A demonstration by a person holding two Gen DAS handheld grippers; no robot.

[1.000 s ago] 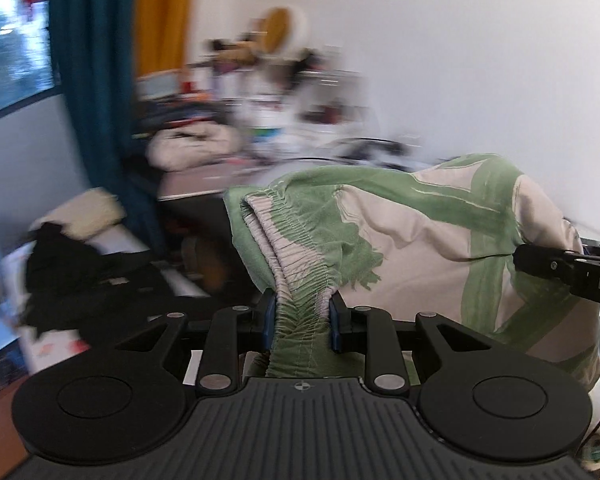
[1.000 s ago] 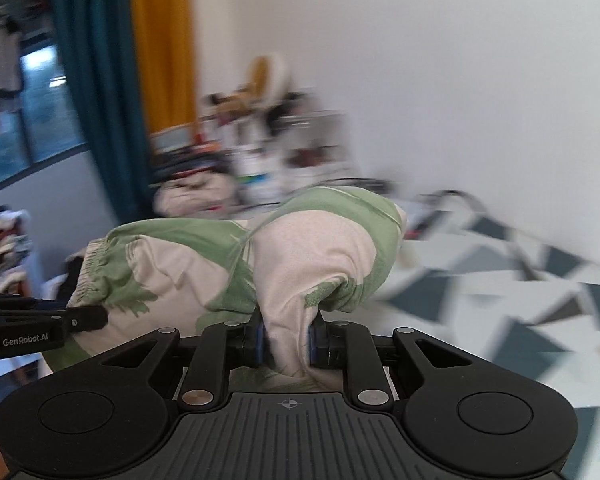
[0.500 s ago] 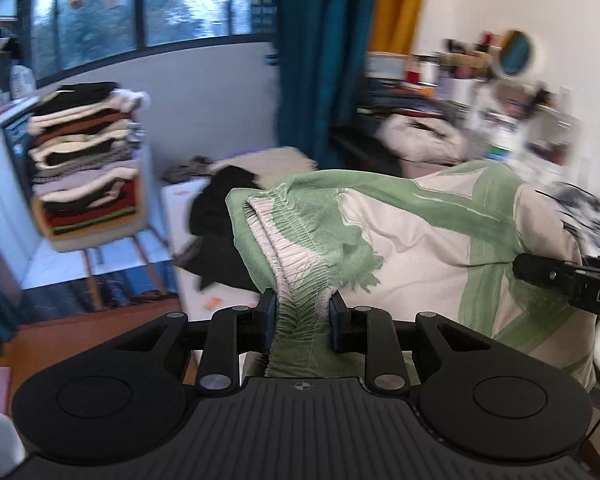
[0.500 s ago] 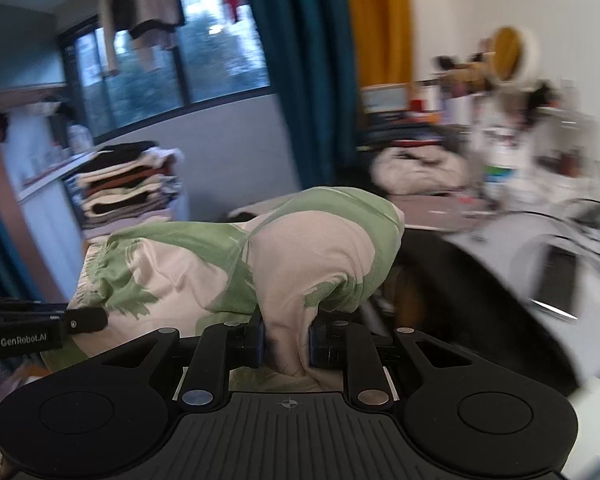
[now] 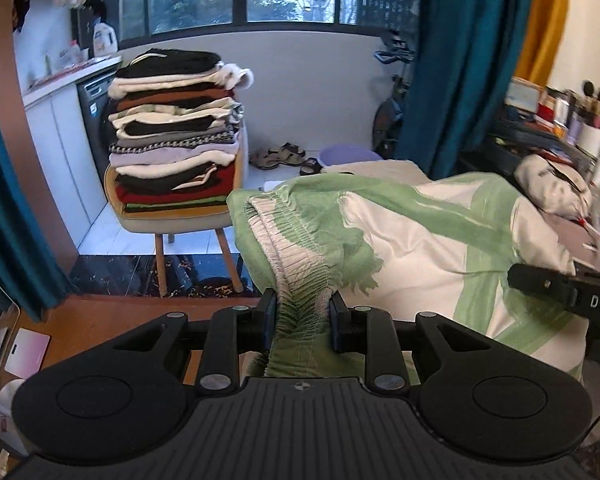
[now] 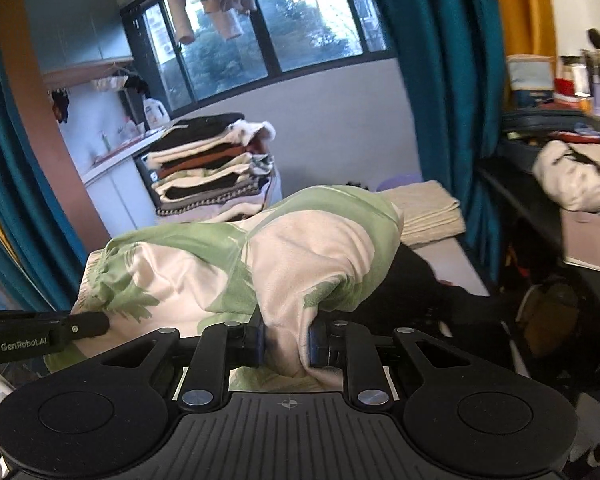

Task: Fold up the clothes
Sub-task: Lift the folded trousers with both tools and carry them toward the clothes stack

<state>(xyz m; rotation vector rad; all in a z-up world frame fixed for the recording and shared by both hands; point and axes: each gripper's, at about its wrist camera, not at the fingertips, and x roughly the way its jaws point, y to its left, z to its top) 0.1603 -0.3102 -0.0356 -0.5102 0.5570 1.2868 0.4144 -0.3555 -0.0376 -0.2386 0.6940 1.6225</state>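
Note:
A folded green-and-cream garment (image 5: 412, 240) with a gathered elastic waistband hangs in the air between both grippers. My left gripper (image 5: 302, 322) is shut on the bunched waistband end. My right gripper (image 6: 286, 342) is shut on the other end of the same garment (image 6: 300, 248), where the cream cloth bulges over its jaws. Each gripper's black finger shows at the edge of the other's view. A tall stack of folded clothes (image 5: 176, 128) rests on a yellow-cushioned chair (image 5: 172, 220) ahead and left, also visible as the clothes stack (image 6: 216, 164) in the right wrist view.
Teal curtains (image 5: 460, 60) hang beside a big window. A low bench holds a folded beige cloth (image 6: 428, 208) and dark clothes (image 6: 420, 280). A cluttered desk (image 5: 560, 152) runs along the right. Sandals (image 5: 278, 156) and a purple basin (image 5: 348, 154) lie on the white floor.
Both grippers swung left together with the garment still held; the view went from the white wall and desk to the window and the chair with stacked clothes. The grips look unchanged.

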